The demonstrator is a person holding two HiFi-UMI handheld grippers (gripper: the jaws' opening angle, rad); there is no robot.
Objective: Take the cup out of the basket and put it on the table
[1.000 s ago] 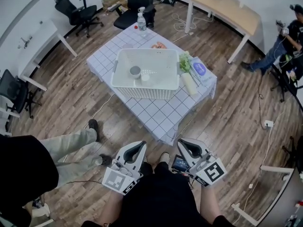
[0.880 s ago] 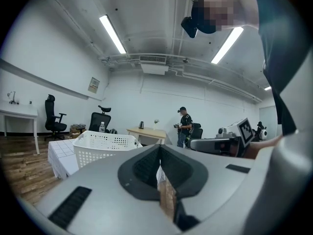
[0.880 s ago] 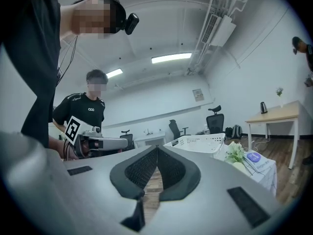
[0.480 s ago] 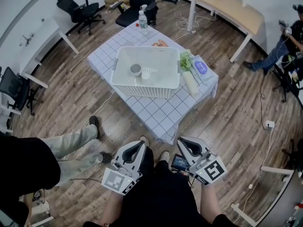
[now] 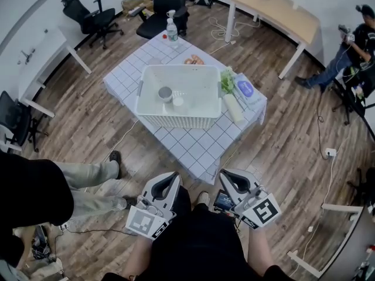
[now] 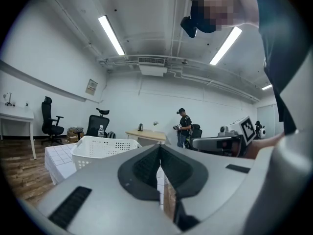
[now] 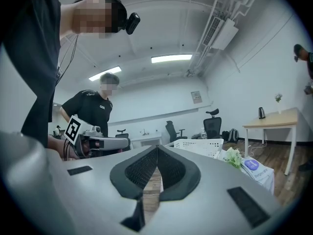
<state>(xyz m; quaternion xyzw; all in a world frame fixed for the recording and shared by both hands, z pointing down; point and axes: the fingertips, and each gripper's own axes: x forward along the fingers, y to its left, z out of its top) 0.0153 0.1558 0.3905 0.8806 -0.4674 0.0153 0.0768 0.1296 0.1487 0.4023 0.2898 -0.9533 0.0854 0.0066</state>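
A white basket (image 5: pixel 142 101) stands on the checked table (image 5: pixel 193 148), with a grey cup (image 5: pixel 165 93) and a small white cup (image 5: pixel 177 102) inside it. Both grippers are held close to my body, well short of the table. My left gripper (image 5: pixel 174 177) is shut with nothing between its jaws. My right gripper (image 5: pixel 225 175) is also shut and empty. The basket (image 6: pixel 100 149) shows low in the left gripper view, and again as the basket (image 7: pixel 198 145) in the right gripper view.
Greens (image 5: pixel 228 79), a blue-labelled packet (image 5: pixel 246 88) and a white roll (image 5: pixel 234 108) lie right of the basket. A bottle (image 5: pixel 171 31) stands at the table's far end. A person's legs (image 5: pixel 88 183) are at the left, office chairs (image 5: pixel 88 17) and a desk (image 5: pixel 281 13) beyond.
The view has shifted slightly, so the table and basket sit a little higher and further left. Both grippers stay shut and held near my body.
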